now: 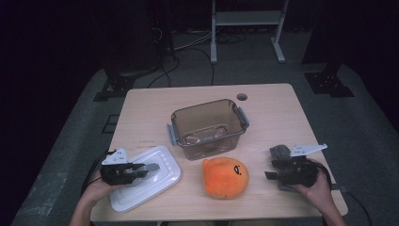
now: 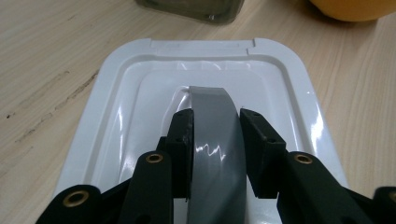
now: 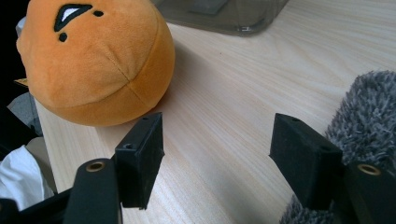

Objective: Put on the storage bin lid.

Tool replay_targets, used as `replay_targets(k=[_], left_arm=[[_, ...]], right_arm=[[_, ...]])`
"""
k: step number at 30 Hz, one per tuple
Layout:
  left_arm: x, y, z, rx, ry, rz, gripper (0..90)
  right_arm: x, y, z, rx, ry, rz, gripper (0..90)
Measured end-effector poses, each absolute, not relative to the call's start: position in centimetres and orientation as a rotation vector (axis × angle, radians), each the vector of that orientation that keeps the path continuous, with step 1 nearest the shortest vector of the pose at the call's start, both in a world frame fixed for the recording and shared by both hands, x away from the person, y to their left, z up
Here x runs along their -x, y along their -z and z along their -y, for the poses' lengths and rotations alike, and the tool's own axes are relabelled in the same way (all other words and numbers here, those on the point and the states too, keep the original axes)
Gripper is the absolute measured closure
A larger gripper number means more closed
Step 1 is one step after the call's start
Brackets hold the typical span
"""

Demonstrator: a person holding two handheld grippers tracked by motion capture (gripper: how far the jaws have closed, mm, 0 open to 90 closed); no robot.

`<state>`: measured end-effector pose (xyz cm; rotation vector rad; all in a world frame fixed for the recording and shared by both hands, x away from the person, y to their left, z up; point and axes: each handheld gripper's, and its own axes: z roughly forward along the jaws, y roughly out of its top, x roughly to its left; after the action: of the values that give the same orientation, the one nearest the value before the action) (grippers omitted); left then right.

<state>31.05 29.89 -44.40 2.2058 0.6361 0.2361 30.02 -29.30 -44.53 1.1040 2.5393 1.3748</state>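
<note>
A white rectangular lid (image 1: 164, 178) (image 2: 135, 74) lies flat on the table at the front left. My left gripper (image 1: 150, 168) (image 2: 215, 122) is low over it, jaws shut on the lid's grey arched handle (image 2: 215, 140), a pad pressed to each side. An orange round plush toy (image 1: 225, 176) (image 3: 93, 60) with a black-and-white face sits at the front middle. At the front right, my right gripper (image 1: 268, 175) (image 3: 217, 135) stands open just above the bare wood, pointing at the plush, with nothing between its fingers.
A clear brownish plastic box (image 1: 235, 107) (image 2: 196, 9) (image 3: 224, 14) with grey side latches stands open in the table's middle. A grey fuzzy thing (image 1: 279, 151) (image 3: 369, 116) lies beside the right gripper's outer jaw. A cable hole (image 1: 242, 97) is at the back.
</note>
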Motion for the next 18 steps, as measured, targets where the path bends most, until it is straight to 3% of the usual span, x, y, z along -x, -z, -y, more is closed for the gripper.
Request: replay_targets(k=[7, 18], left_arm=[[-30.9, 44.0, -30.1, -2.181, -0.232, -0.640, 64.4], [-30.4, 41.6, -28.9, -2.112, -0.212, -0.575, 52.1]], right_arm=[[-30.0, 44.6, 29.3, -1.103, -1.375, -2.541, 33.6], [-30.0, 44.5, 29.3, -1.104, -1.374, -2.540, 33.6]])
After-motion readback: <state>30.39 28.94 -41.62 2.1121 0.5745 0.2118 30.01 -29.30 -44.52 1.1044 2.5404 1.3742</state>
